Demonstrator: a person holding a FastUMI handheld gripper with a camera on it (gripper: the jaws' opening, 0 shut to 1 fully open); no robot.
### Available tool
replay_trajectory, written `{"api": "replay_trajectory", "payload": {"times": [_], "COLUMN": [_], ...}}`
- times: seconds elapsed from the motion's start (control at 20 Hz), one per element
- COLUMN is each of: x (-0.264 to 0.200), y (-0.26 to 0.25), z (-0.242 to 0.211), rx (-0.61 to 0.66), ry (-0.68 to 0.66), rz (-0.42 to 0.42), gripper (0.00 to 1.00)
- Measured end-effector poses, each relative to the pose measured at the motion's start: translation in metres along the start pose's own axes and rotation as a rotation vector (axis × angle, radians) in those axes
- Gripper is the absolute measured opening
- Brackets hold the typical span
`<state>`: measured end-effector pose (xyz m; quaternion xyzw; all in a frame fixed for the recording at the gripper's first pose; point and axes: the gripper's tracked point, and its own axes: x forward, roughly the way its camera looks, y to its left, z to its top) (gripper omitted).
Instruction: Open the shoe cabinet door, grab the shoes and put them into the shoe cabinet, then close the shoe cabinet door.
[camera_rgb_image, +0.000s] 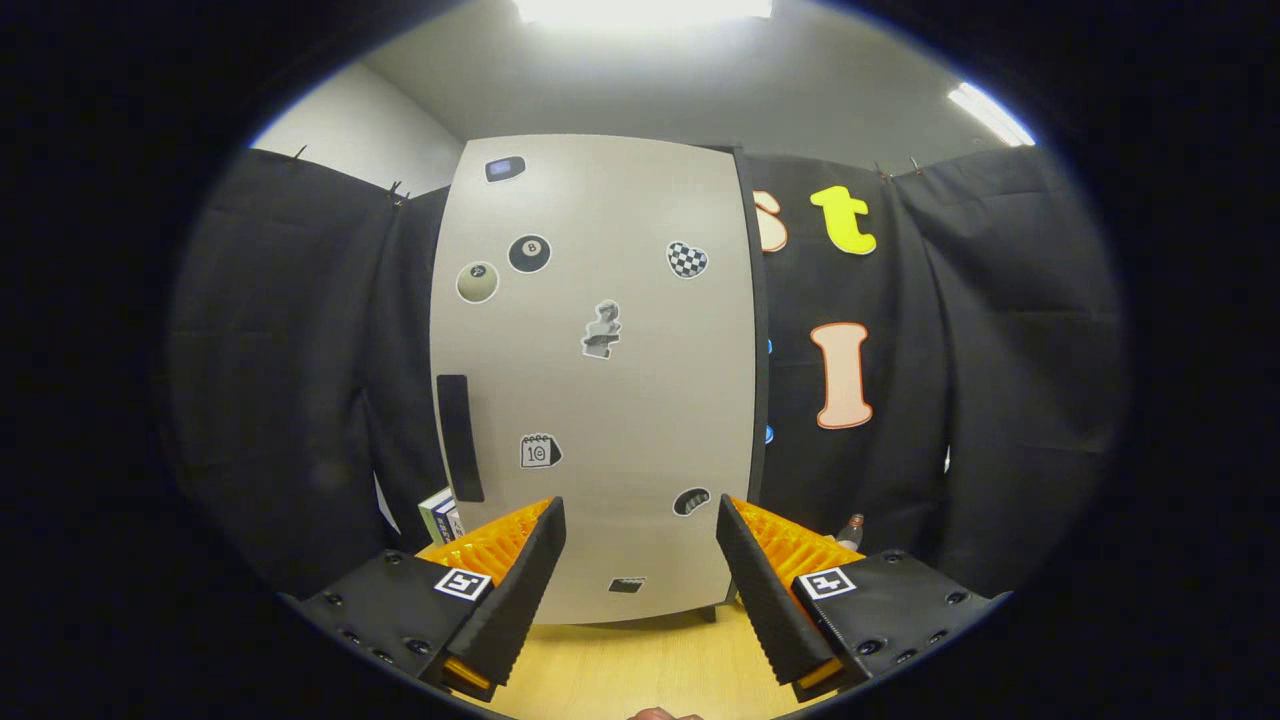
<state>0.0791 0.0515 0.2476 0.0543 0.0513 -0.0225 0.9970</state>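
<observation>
Bright ceiling lights (640, 8) glare overhead; sharp centre; fisheye bends the edges, perhaps softening them.

My gripper (640, 570) points level and straight ahead, its two black, orange-backed fingers (520, 590) spread wide apart with nothing held between them.

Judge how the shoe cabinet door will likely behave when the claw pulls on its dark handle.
The cabinet door looks like a flat rigid panel, so it should swing stiffly, not flex. Its slim handle sits flush, so grip may slip. The open claw is short of it.
</observation>
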Motion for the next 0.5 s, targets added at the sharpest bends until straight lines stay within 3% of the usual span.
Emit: {"api": "replay_trajectory", "payload": {"times": [0.5], "x": [-0.025], "y": [0.027], "z": [0.003], "rx": [-0.035], "ry": [-0.051], "rz": [0.009], "gripper": [0.96]}}
